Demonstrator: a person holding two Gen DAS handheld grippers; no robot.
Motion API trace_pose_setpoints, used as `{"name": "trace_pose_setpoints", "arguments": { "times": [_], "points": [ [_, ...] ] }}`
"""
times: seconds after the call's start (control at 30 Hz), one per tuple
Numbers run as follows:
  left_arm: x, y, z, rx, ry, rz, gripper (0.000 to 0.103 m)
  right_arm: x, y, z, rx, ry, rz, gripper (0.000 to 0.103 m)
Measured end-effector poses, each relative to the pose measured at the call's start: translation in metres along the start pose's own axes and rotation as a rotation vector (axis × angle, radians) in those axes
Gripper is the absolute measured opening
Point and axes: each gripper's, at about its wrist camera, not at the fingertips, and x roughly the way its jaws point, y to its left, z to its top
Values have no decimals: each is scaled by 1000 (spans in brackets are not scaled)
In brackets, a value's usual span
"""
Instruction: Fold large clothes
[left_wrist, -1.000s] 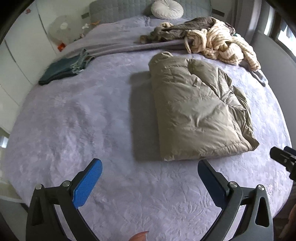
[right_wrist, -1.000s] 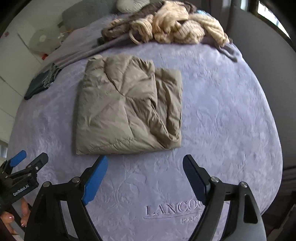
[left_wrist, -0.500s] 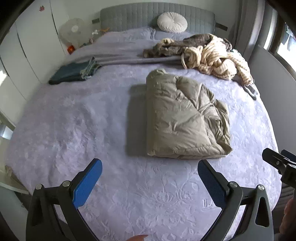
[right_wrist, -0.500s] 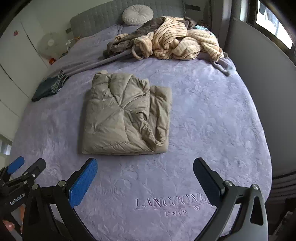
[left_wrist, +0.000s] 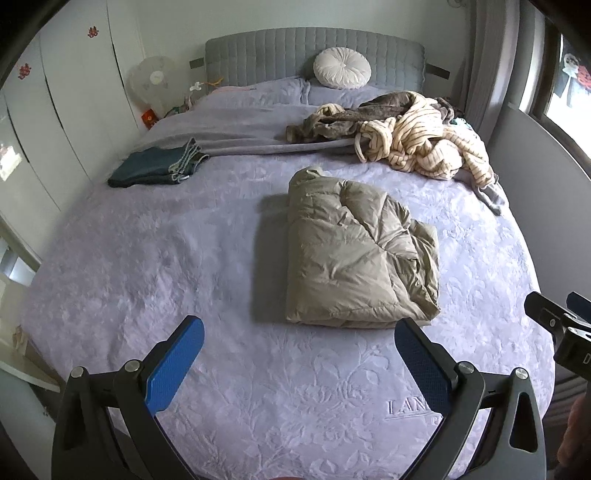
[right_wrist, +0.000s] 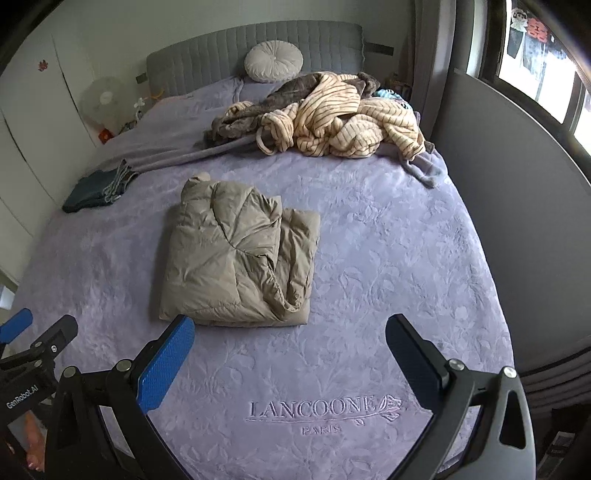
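Observation:
A beige padded jacket (left_wrist: 354, 254) lies folded into a compact rectangle in the middle of the lilac bed (left_wrist: 166, 258); it also shows in the right wrist view (right_wrist: 236, 254). My left gripper (left_wrist: 299, 362) is open and empty, held above the foot of the bed, short of the jacket. My right gripper (right_wrist: 291, 362) is open and empty too, just short of the jacket's near edge. The right gripper shows at the right edge of the left wrist view (left_wrist: 561, 332). The left gripper shows at the lower left of the right wrist view (right_wrist: 29, 350).
A pile of unfolded clothes with a striped cream garment (left_wrist: 417, 144) lies at the back right of the bed. Folded jeans (left_wrist: 159, 166) lie at the back left. A round cushion (left_wrist: 341, 68) leans on the grey headboard. A wardrobe stands left, a grey wall panel right.
Both grippers have pulled back and up from the folded jacket, so it looks smaller and more of the room shows. The jacket has not moved. Both stay open.

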Motion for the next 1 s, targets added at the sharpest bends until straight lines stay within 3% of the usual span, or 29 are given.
{"name": "trace_pose_setpoints", "arguments": {
  "times": [1.0],
  "points": [
    [-8,3,-1,-19,-5,10,103,-6,-3,5,-12,-20,4,103]
  ]
}}
